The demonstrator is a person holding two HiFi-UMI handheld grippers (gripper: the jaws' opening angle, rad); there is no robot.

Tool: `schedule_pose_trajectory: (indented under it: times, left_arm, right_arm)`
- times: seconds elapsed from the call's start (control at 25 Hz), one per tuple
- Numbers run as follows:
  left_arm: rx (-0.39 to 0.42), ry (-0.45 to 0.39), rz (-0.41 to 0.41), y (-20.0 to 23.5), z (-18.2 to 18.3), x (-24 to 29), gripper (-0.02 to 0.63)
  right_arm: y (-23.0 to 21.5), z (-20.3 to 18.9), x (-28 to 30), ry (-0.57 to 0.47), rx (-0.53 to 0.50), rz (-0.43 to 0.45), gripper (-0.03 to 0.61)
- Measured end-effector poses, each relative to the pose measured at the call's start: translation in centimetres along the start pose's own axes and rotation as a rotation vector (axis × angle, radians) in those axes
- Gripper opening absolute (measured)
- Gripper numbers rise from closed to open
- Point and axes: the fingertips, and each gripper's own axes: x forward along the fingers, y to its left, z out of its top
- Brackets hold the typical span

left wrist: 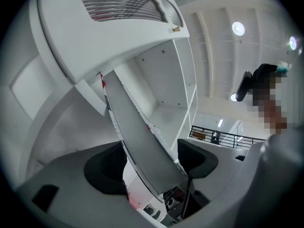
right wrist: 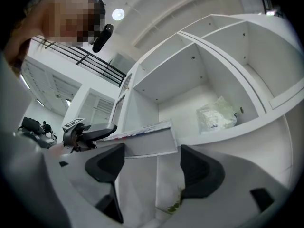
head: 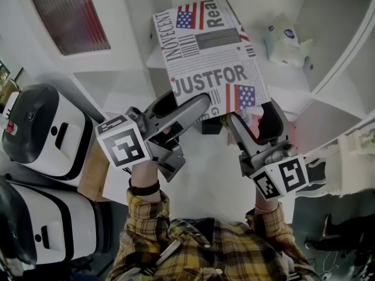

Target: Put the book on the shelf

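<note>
The book [head: 211, 51], with a newspaper-print cover and flag patches, is held up tilted before the white shelf [head: 132, 78]. My left gripper [head: 193, 107] is shut on the book's lower left edge; in the left gripper view the book [left wrist: 142, 141] runs slantwise between both pads of that gripper [left wrist: 152, 167]. My right gripper [head: 255, 122] is open at the book's lower right corner. In the right gripper view the book [right wrist: 142, 144] lies just above and beyond the spread jaws of this gripper [right wrist: 152, 167], facing the empty shelf compartments [right wrist: 190, 94].
A pale wrapped bundle [head: 287, 40] [right wrist: 216, 115] sits in the shelf compartment to the right. Two white-and-black appliances [head: 47, 130] [head: 41, 227] stand at the left beside a wooden block [head: 94, 174]. A small dark object [head: 211, 124] sits under the book.
</note>
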Motion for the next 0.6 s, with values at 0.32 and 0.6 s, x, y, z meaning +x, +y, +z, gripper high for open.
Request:
schedule_pose_trajectory:
  times: [0.32, 0.6]
  left_arm:
    - [0.031, -0.021, 0.006, -1.5, 0.2, -1.7, 0.344]
    - [0.111, -0.013, 0.07, -0.8, 0.5, -2.4, 0.342]
  right_arm:
    - [1.1, 1.6, 0.4, -0.011, -0.052, -0.002, 0.354]
    - [0.7, 3.4, 2.9, -0.06, -0.127, -0.043, 0.354]
